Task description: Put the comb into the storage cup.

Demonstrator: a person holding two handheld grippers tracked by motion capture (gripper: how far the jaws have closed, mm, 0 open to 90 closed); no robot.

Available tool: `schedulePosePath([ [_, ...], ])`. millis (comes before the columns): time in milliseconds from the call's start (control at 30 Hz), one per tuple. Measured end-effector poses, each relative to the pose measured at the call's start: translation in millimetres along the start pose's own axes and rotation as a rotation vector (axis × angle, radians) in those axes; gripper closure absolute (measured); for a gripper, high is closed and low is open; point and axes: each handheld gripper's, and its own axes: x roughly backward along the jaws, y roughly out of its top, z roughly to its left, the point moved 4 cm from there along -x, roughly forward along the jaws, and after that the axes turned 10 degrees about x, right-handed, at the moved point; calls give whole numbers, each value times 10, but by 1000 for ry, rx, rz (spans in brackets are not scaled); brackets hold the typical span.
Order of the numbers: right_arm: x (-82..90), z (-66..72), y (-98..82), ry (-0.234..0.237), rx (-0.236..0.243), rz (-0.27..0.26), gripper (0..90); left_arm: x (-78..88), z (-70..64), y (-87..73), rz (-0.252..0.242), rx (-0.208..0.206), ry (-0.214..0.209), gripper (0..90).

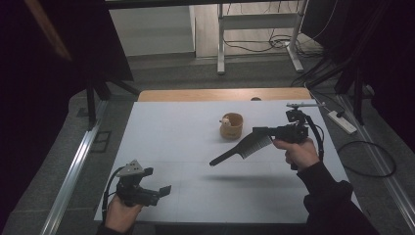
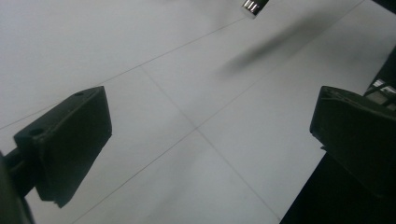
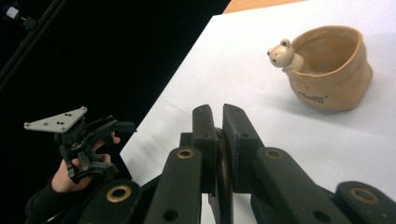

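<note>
Right gripper (image 1: 262, 133) level, clamping comb (image 1: 240, 150)

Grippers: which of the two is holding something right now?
The right gripper, lifted above the white table, is shut on a black comb. The left gripper, low at the near edge, has open jaws with nothing between.

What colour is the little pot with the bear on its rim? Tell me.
Tan pot, paler cream bear; right gripper view shows it best.

A lab: black curtains (image 1: 63, 44) flank the white table (image 1: 186, 147), cables (image 1: 259, 46) trail across the far floor.
</note>
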Motion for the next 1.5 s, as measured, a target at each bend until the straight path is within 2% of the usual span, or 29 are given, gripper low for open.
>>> schedulePosePath([
  [200, 24, -35, 23, -18, 3, -8, 841, 78, 35, -23, -22, -2, 50, 0],
  [567, 79, -68, 82, -41, 8, -22, 841, 130, 86, -59, 14, 3, 112, 0],
  [733, 105, -77, 113, -46, 8, -28, 841, 142, 97, -63, 10, 10, 106, 0],
  [1033, 197, -135, 193, -84, 3, -52, 841, 128, 101, -65, 22, 9, 80, 5],
  [1500, 307, -217, 335, -118, -5, -80, 841, 127, 108, -64, 25, 14, 75, 7],
])
